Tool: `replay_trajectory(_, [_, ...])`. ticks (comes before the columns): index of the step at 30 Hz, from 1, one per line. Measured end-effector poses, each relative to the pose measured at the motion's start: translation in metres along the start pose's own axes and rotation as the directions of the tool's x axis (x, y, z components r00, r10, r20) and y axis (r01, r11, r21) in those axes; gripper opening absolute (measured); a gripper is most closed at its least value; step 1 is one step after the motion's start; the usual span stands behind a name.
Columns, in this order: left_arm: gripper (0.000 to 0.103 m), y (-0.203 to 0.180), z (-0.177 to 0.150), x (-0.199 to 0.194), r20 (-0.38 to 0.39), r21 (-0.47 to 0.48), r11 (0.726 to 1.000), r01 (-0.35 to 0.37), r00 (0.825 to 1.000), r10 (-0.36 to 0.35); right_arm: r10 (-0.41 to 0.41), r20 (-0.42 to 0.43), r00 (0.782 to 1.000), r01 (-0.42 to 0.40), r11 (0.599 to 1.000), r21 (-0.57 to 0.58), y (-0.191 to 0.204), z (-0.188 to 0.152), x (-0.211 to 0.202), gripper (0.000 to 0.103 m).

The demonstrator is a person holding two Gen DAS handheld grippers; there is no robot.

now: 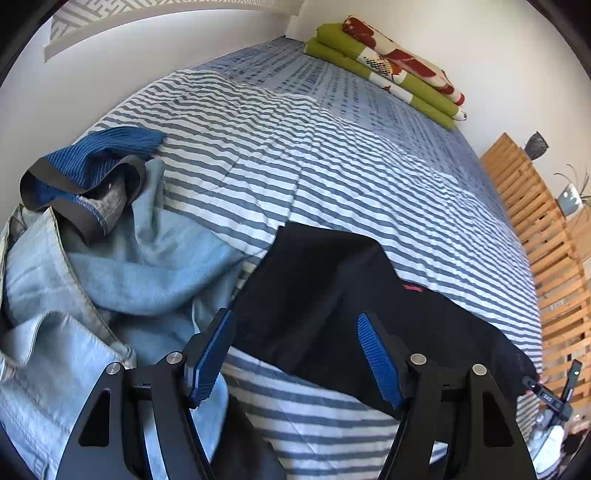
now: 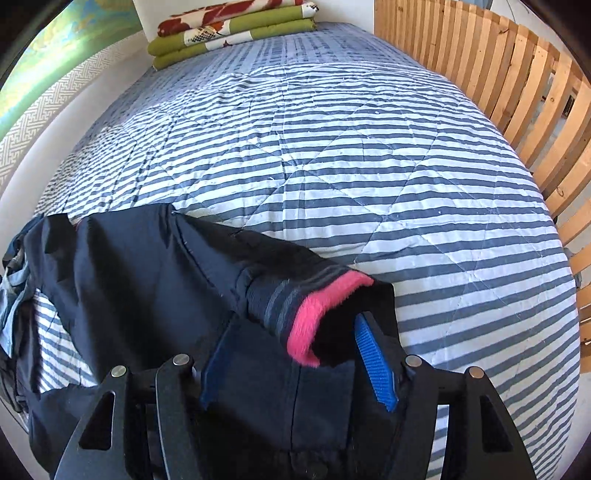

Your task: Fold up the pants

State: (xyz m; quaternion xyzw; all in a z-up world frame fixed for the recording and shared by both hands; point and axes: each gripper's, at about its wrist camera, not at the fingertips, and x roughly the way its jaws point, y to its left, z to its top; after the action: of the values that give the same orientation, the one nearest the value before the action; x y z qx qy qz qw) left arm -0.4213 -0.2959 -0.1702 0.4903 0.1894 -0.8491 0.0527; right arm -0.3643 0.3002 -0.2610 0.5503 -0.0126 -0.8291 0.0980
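Dark navy pants [image 1: 325, 280] lie spread across the near part of a blue-and-white striped quilt [image 1: 295, 155]. My left gripper [image 1: 295, 363] hangs over the pants' left end with its blue pads wide apart and nothing pinched between them. In the right wrist view the same pants [image 2: 147, 280] run from the left to a striped waistband with pink lining [image 2: 317, 306]. There my right gripper [image 2: 295, 369] stands open. Loose dark cloth fills the gap between its pads and partly covers the left pad [image 2: 216, 369].
A heap of light blue jeans [image 1: 110, 280] with a blue ribbed garment [image 1: 92, 162] on top lies left of the pants. Folded green and red bedding [image 1: 384, 62] [image 2: 229, 33] sits at the far end. A wooden slatted rail [image 2: 498, 74] borders the bed's right side.
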Motion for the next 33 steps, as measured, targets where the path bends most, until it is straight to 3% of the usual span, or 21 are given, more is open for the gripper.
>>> replay_trajectory(1, [0.073,0.002,0.004,0.011,-0.01,0.003,1.0,-0.009,1.0,0.009,0.006,-0.006,1.0,-0.006,1.0,0.012,-0.003,0.004,0.006,0.059])
replay_trajectory(3, [0.074,0.009,0.007,0.032,-0.033,-0.012,1.0,-0.013,0.999,0.012,0.038,-0.013,0.999,-0.038,0.999,0.025,-0.004,0.011,0.012,0.03])
replay_trajectory(5, [0.072,0.015,0.008,0.045,-0.032,-0.047,0.999,0.009,0.999,-0.01,0.036,0.012,0.999,-0.036,0.999,0.034,-0.007,0.019,0.009,0.021])
replay_trajectory(7, [0.056,0.018,0.008,0.059,-0.045,-0.061,0.997,0.04,0.998,-0.043,0.016,0.044,0.999,-0.017,0.999,0.032,-0.01,0.028,0.004,0.009])
replay_trajectory(8, [0.032,0.016,0.006,0.065,-0.064,-0.049,0.998,0.049,0.997,-0.052,-0.004,0.059,0.998,0.002,0.999,0.037,-0.013,0.033,0.0,0.007])
replay_trajectory(9, [0.016,0.012,0.003,0.068,-0.084,-0.029,0.997,0.067,0.994,-0.07,-0.034,0.085,0.996,0.03,0.999,0.043,-0.017,0.038,-0.006,0.007])
replay_trajectory(12, [0.016,-0.003,-0.008,0.077,-0.132,0.063,0.995,0.071,0.989,-0.062,-0.144,0.157,0.977,0.13,0.987,0.093,-0.04,0.055,-0.023,0.005])
replay_trajectory(13, [0.017,-0.007,-0.009,0.078,-0.123,0.084,0.995,0.056,0.991,-0.045,-0.134,0.153,0.979,0.119,0.987,0.105,-0.048,0.059,-0.022,0.005])
replay_trajectory(14, [0.024,-0.01,-0.006,0.077,-0.111,0.093,0.994,0.056,0.993,-0.046,-0.111,0.132,0.985,0.098,0.99,0.102,-0.054,0.063,-0.018,0.005])
replay_trajectory(17, [0.076,-0.011,0.013,0.074,-0.055,0.032,0.996,0.086,0.995,-0.085,-0.087,0.057,0.995,0.083,0.993,0.08,-0.06,0.068,0.003,0.006])
replay_trajectory(18, [0.085,-0.01,0.022,0.076,-0.039,0.001,0.994,0.105,0.994,-0.105,-0.085,0.048,0.995,0.081,0.993,0.084,-0.061,0.067,0.008,0.007])
replay_trajectory(21, [0.089,-0.016,0.046,0.098,-0.078,-0.057,0.992,0.115,0.99,-0.119,-0.058,0.034,0.998,0.055,0.995,0.088,-0.059,0.067,0.018,0.009])
replay_trajectory(23, [0.089,-0.021,0.056,0.114,-0.091,-0.085,0.989,0.118,0.988,-0.125,-0.047,0.026,0.999,0.045,0.995,0.09,-0.059,0.068,0.023,0.018])
replay_trajectory(25, [0.084,-0.026,0.06,0.13,-0.089,-0.111,0.985,0.133,0.986,-0.143,-0.028,0.014,1.0,0.026,0.994,0.105,-0.06,0.07,0.028,0.022])
replay_trajectory(26, [0.061,-0.029,0.06,0.137,-0.096,-0.112,0.985,0.129,0.985,-0.14,-0.025,0.007,1.0,0.023,0.993,0.117,-0.061,0.071,0.03,0.022])
replay_trajectory(27, [0.022,-0.032,0.059,0.146,-0.121,-0.099,0.989,0.106,0.986,-0.118,-0.021,0.002,1.0,0.021,0.991,0.13,-0.063,0.072,0.032,0.022])
replay_trajectory(28, [0.016,-0.036,0.057,0.152,-0.143,-0.083,0.992,0.091,0.985,-0.102,-0.017,-0.003,1.0,0.017,0.989,0.146,-0.065,0.073,0.034,0.022])
replay_trajectory(30, [0.006,-0.046,0.053,0.144,-0.11,-0.024,0.996,0.083,0.99,-0.085,-0.008,-0.004,1.0,0.008,0.986,0.167,-0.068,0.074,0.034,0.02])
replay_trajectory(32, [0.005,-0.054,0.048,0.125,-0.074,0.037,0.994,0.102,0.992,-0.099,-0.019,0.012,1.0,0.016,0.982,0.19,-0.068,0.073,0.028,0.005])
replay_trajectory(33, [0.005,-0.056,0.045,0.113,-0.054,0.053,0.994,0.099,0.994,-0.096,-0.012,0.024,1.0,0.008,0.983,0.186,-0.068,0.073,0.023,0.005])
